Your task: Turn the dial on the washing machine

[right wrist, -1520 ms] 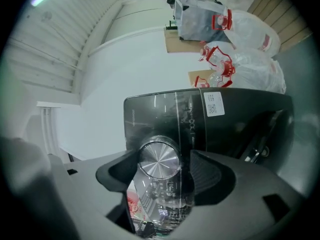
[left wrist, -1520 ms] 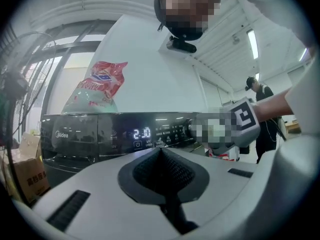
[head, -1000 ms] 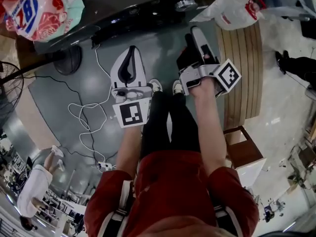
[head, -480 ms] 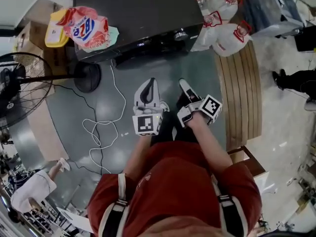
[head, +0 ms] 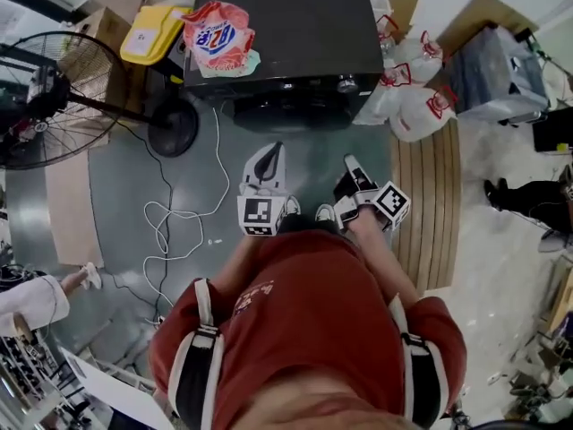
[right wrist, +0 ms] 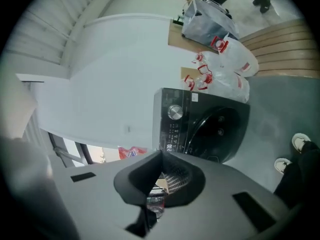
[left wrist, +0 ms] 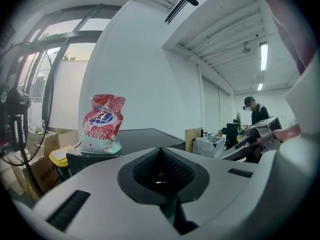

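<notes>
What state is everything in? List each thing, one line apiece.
dial: untouched, no tongs on it.
door: looks closed.
left tongs: shut, empty.
right tongs: shut, empty.
detergent bag: upright on the washing machine.
fan: standing; whether it spins, cannot tell.
</notes>
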Available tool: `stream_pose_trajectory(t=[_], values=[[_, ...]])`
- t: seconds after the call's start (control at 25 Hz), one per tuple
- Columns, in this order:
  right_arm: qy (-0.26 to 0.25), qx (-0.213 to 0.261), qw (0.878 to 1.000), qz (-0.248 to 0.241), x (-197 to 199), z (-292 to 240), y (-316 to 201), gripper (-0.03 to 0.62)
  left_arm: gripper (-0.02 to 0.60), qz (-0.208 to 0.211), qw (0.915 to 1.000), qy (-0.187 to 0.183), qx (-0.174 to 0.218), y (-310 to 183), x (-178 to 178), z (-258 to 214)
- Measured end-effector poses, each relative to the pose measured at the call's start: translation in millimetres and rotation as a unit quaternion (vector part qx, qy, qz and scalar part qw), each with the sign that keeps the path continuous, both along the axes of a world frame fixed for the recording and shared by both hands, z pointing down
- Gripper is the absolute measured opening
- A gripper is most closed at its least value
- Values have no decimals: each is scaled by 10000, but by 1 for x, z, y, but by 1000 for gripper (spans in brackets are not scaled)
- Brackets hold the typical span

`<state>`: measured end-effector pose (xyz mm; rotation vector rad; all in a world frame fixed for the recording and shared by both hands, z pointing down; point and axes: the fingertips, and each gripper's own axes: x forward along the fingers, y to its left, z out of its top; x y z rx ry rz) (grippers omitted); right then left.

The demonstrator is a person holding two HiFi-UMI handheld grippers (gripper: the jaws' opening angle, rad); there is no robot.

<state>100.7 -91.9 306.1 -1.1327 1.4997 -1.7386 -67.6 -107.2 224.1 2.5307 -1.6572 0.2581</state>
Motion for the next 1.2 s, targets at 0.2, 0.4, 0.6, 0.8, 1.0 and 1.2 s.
stream_pose_trajectory(t=[0.2, 0.4, 0.6, 0.8, 1.0, 1.2], values=[[-62, 389, 9992, -54, -4, -32, -10, 7, 9, -130, 9997, -29, 201, 3, -8, -32], [-113, 557, 9983, -100, -11, -48, -15, 8, 9, -82, 9997, -98, 210, 6, -11, -52], [-153, 573, 9982, -115, -18, -53, -18, 8, 9, -96, 9993, -98, 343, 5, -14, -64], [-57, 852, 9962, -180, -23, -63, -25, 7, 9, -125, 9990, -109, 407, 4, -18, -71], [1153, 1212, 9843, -561, -30, -76, -31, 8, 9, -140, 9987, -114, 471, 0, -23, -78], [3016, 1844, 9297, -1037, -32, -93, -35, 8, 9, -184, 9982, -112, 553, -3, -28, -82]])
